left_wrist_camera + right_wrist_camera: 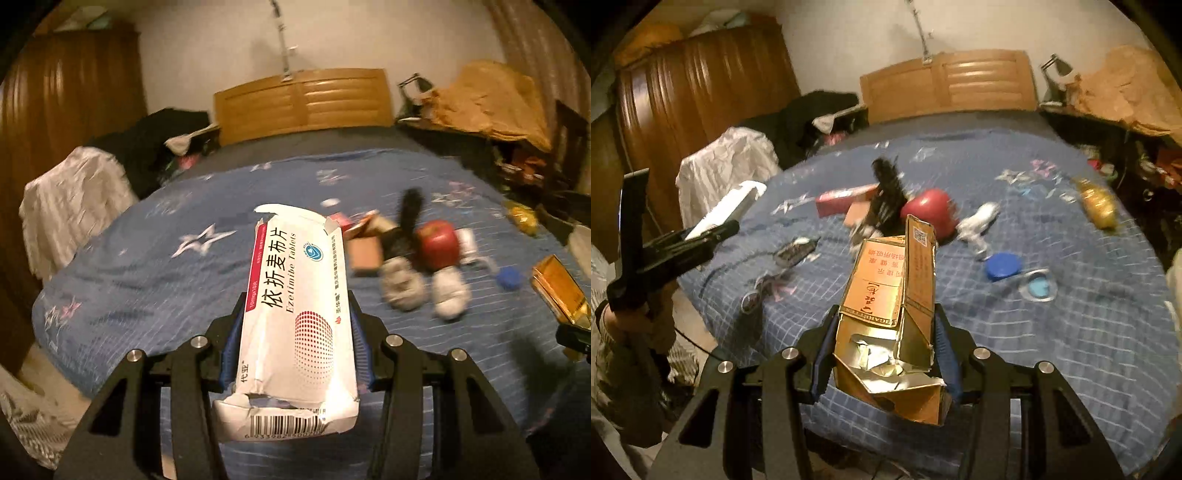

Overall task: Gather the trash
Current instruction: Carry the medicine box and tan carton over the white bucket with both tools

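My left gripper [295, 314] is shut on a torn white tablet box [295, 314], held above the blue bed cover [147, 280]. It also shows in the right wrist view [727, 210] at the left. My right gripper [884, 325] is shut on a crushed gold cigarette box [886, 295], also seen at the right edge of the left wrist view [557, 288]. Loose items lie mid-bed: a red box [842, 199], a brown card box [364, 254], a blue lid [1003, 266], a small wrapper [794, 251].
A red apple [929, 210], a black brush [886, 192], white socks [402, 284] and a yellow packet [1099, 203] also lie on the bed. A wooden headboard [303, 103] stands at the back, a wardrobe [701, 85] to the left, cluttered shelves [1145, 147] to the right.
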The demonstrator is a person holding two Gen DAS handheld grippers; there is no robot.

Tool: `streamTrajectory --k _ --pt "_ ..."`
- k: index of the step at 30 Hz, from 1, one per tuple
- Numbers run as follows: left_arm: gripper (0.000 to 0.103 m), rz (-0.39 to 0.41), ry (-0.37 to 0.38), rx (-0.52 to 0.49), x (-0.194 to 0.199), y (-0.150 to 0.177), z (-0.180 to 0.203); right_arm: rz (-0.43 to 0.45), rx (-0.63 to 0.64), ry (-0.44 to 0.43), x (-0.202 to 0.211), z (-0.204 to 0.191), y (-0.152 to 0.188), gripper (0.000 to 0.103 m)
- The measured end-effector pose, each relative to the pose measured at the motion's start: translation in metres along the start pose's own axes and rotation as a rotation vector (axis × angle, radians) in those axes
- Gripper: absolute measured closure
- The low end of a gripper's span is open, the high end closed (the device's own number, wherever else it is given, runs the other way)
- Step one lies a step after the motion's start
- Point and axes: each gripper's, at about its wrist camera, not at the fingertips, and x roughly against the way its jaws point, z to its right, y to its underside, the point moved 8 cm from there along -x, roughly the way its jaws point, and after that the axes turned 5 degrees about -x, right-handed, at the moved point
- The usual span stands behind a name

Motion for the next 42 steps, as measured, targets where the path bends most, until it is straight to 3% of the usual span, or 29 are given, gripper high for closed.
streamTrajectory --k 5,15,27,35,42 --pt "0.056 0.037 0.093 -0.061 0.013 -0.023 0.056 0.087 -0.031 0.067 0.047 0.036 -0.014 0.054" --pt "0.056 0.069 0.342 -0.217 0.03 -0.072 0.212 0.245 -0.096 0.253 0.159 0.141 -0.041 0.054" --pt "0.056 0.056 0.576 -0.428 0.031 -0.102 0.393 0.245 -0.255 0.456 0.263 0.301 -0.039 0.053" --pt "0.056 0.024 0.714 -0.477 0.033 -0.114 0.479 0.206 -0.328 0.519 0.283 0.377 -0.041 0.053" --pt "0.056 0.012 0.724 -0.533 0.026 -0.109 0.536 0.127 -0.356 0.531 0.251 0.408 -0.044 0.053"
